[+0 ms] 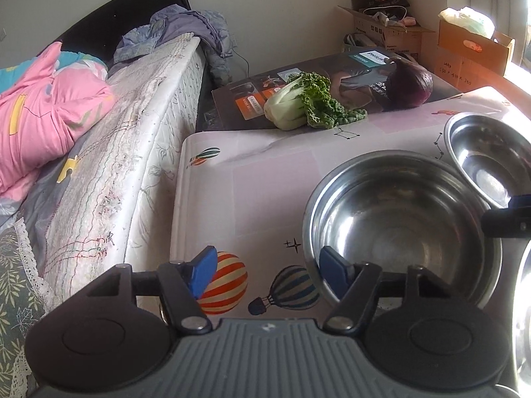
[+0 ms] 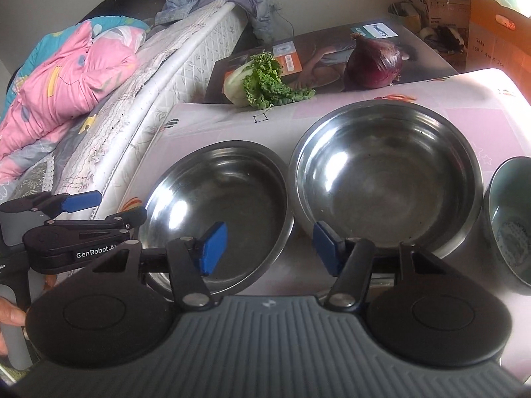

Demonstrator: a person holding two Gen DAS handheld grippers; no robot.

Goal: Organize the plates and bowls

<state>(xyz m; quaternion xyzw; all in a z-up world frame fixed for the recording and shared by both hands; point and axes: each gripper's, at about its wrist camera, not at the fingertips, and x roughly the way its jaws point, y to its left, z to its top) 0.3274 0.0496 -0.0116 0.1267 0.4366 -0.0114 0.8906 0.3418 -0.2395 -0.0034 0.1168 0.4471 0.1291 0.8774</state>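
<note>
Two steel bowls stand side by side on the pink balloon-print tablecloth [image 2: 232, 126]. The smaller bowl [image 2: 225, 205] [image 1: 398, 229] is on the left, the larger bowl [image 2: 385, 172] [image 1: 491, 159] to its right. A grey-green ceramic bowl [image 2: 511, 225] sits at the right edge. My left gripper [image 1: 267, 275] [image 2: 109, 207] is open, and the smaller bowl's left rim lies loose between its blue pads. My right gripper [image 2: 270, 248] is open over the gap between the steel bowls. One pad is above the smaller bowl's inside, the other at the larger bowl's near rim. Neither pad presses on anything.
A bed with a white mattress [image 1: 132, 152] and pink quilt [image 1: 49, 112] runs close along the table's left edge. Behind the bowls lie a leafy green [image 2: 259, 83] and a red onion [image 2: 375, 63] on a flat printed box [image 2: 318, 53]. Cardboard boxes [image 1: 471, 49] are stacked at the back right.
</note>
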